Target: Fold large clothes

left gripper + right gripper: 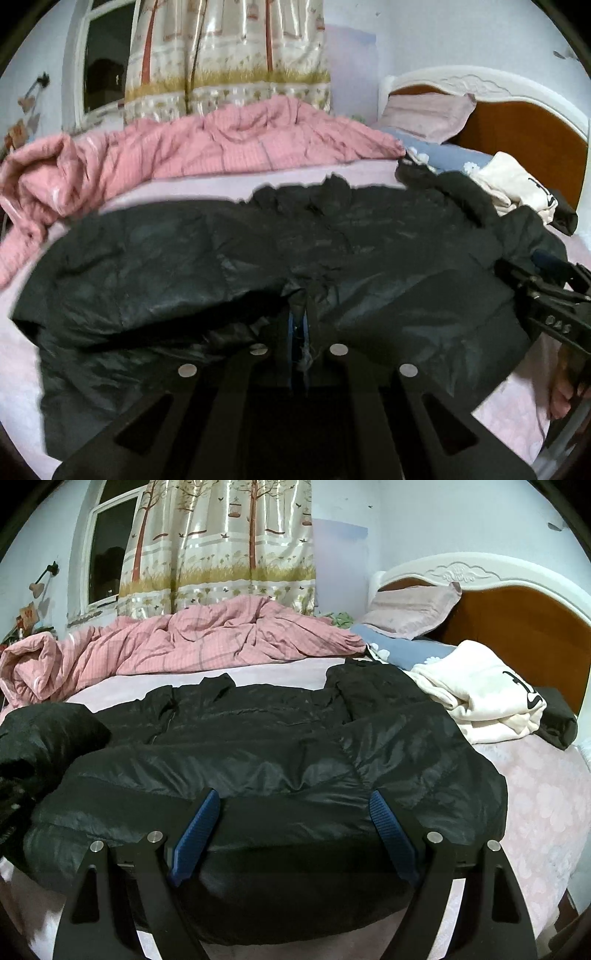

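Note:
A large black puffer jacket (332,236) lies spread across the pale pink bed sheet (18,354). My left gripper (301,299) is shut on a fold of the jacket near its middle, with the blue pads pressed together under bunched fabric. In the right wrist view the same jacket (277,746) fills the foreground. My right gripper (291,805) is open, its blue fingers (195,830) wide apart over the jacket's near edge, holding nothing. The right gripper (546,291) also shows at the right edge of the left wrist view.
A crumpled pink quilt (166,646) lies along the far side of the bed. A white garment (480,694) and a dark folded item (557,716) sit at the right near the pillows (410,616) and wooden headboard (517,627). A curtain (221,546) and window are behind.

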`<state>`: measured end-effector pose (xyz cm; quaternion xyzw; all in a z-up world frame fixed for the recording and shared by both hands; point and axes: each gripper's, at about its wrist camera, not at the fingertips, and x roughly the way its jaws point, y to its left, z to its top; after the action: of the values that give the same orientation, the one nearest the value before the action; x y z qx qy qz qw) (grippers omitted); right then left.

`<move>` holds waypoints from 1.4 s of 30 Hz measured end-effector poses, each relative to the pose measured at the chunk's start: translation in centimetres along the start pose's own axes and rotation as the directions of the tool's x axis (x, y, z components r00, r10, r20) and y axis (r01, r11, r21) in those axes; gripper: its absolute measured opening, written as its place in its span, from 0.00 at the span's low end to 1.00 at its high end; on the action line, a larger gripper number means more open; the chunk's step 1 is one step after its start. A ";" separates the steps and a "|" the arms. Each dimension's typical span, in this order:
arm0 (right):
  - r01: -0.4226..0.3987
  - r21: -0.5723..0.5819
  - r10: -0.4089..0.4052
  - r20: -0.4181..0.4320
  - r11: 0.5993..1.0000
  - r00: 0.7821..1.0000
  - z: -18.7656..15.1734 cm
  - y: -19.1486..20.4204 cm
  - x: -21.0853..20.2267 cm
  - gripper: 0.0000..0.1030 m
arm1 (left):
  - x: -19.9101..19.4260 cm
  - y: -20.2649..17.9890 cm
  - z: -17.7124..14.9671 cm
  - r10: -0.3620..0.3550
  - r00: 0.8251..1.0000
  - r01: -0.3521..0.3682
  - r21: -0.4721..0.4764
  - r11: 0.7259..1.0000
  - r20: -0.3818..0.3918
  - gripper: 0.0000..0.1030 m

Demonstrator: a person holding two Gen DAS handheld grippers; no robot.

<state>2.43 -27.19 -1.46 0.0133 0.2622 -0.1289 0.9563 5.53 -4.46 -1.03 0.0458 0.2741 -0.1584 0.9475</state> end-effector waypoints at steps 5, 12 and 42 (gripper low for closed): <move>-0.002 0.007 0.002 0.005 1.000 1.000 0.0 -0.1 -0.1 0.83 | -4.1 1.6 0.8 0.053 0.992 -0.049 -0.038 0.998 0.114 0.24; 0.001 -0.007 -0.001 0.021 1.000 1.000 -0.2 0.2 -0.9 0.83 | -6.2 4.3 1.3 0.146 0.969 -0.129 -0.099 0.987 0.198 0.67; 0.020 -0.092 -0.004 0.170 0.996 0.985 -0.1 1.7 -3.7 1.00 | -6.0 8.8 0.8 0.350 0.911 -0.340 -0.085 0.937 0.217 0.99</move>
<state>-0.20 -24.64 0.25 -0.0440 0.1856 -0.1228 0.9739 4.00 5.41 2.90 0.0535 0.1541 0.0133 0.9865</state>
